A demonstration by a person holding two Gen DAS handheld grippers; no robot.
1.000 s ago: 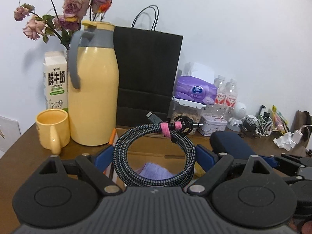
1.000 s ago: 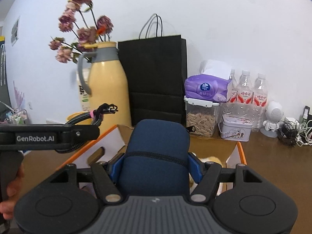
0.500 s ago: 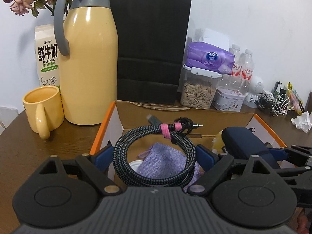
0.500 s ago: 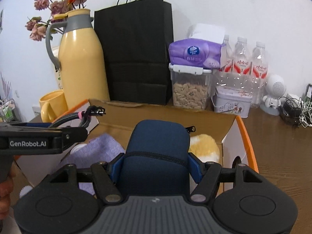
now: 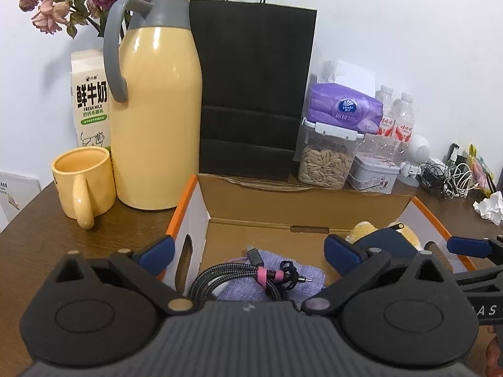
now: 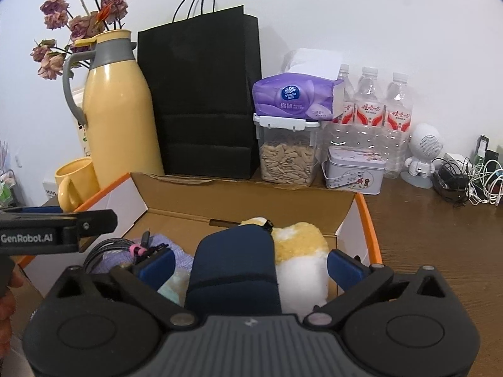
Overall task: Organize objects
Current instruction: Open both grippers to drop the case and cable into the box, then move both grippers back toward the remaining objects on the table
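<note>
- Left gripper (image 5: 248,253) poised over the open cardboard box (image 5: 301,202), blue-padded fingers (image 5: 157,249) spread wide with nothing between them.
- Coiled braided cable (image 5: 239,278), bound with a pink strap, lying inside the box on a purple cloth pouch (image 5: 301,278), at the box's left end just inside its white wall.
- Right gripper (image 6: 250,267) also over the box, fingers (image 6: 344,267) set wide apart on either side of a navy zip case (image 6: 234,267); pads clear of the case's sides on both flanks.
- Navy zip case resting in the box, leaning against a yellow-and-white plush toy (image 6: 298,251) at the right end.
- Cable and purple pouch visible from the right wrist view too, to the left of the case, partly behind the left gripper's black arm.
- Behind the box on the brown tabletop (image 6: 424,235): yellow thermos jug (image 5: 154,119) with grey handle, yellow mug (image 5: 83,183) beside it, milk carton (image 5: 91,100) and dried roses (image 5: 50,12) at the far left.
- Black paper bag (image 6: 201,94) upright against the white wall, next to a clear seed container (image 6: 287,160) topped by a purple tissue pack (image 6: 294,97).
- Further right: a small printed tin (image 6: 353,169), three water bottles (image 6: 372,110), a white robot-shaped speaker (image 6: 422,154) and a tangle of charger cords (image 6: 471,182).
</note>
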